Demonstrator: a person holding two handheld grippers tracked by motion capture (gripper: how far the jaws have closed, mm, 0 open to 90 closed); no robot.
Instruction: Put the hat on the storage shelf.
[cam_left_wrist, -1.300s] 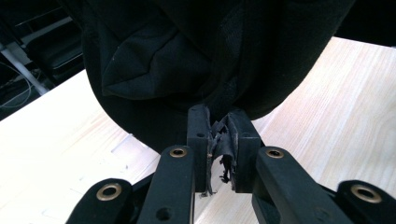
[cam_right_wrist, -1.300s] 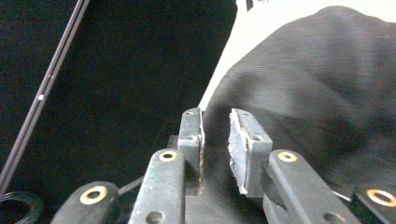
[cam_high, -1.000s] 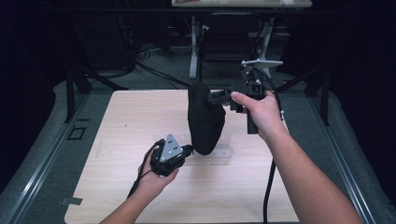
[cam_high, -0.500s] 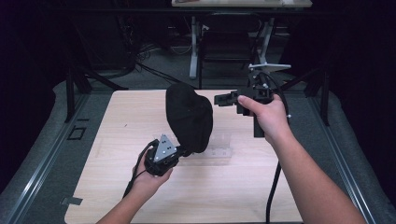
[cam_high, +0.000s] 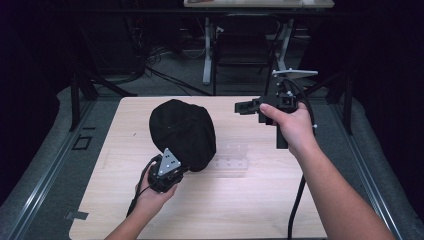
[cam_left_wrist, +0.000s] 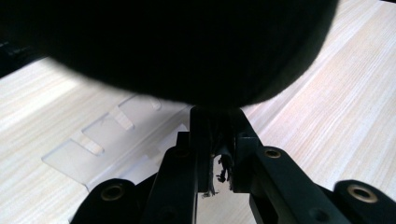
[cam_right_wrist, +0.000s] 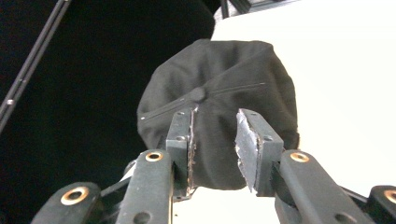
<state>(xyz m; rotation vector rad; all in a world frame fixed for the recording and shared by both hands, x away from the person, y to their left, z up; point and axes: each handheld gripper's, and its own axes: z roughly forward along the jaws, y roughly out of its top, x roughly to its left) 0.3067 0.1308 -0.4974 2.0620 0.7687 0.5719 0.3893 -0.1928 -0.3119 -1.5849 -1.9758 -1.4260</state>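
Observation:
A black cloth cap (cam_high: 182, 130) rests dome-up on the left-middle of the wooden table (cam_high: 260, 210). My left gripper (cam_high: 186, 169) is at the cap's near edge and is shut on the fabric; in the left gripper view the jaws (cam_left_wrist: 216, 116) pinch the cloth of the cap (cam_left_wrist: 177, 46). My right gripper (cam_high: 243, 106) hangs above the table to the right of the cap and points left at it. Its jaws (cam_right_wrist: 217, 121) have just been opening and nothing is between them. The cap (cam_right_wrist: 224, 79) lies beyond them, apart.
A clear plastic holder (cam_high: 232, 155) lies flat on the table just right of the cap, and also under the cap's edge as the holder (cam_left_wrist: 107, 135) in the left gripper view. Dark stands and table legs (cam_high: 207, 50) rise behind the far edge.
The cap hung upright between both grippers; it has swung left and settled on the table. The right gripper has let go of it and drawn back to the right. The left hand sank slightly.

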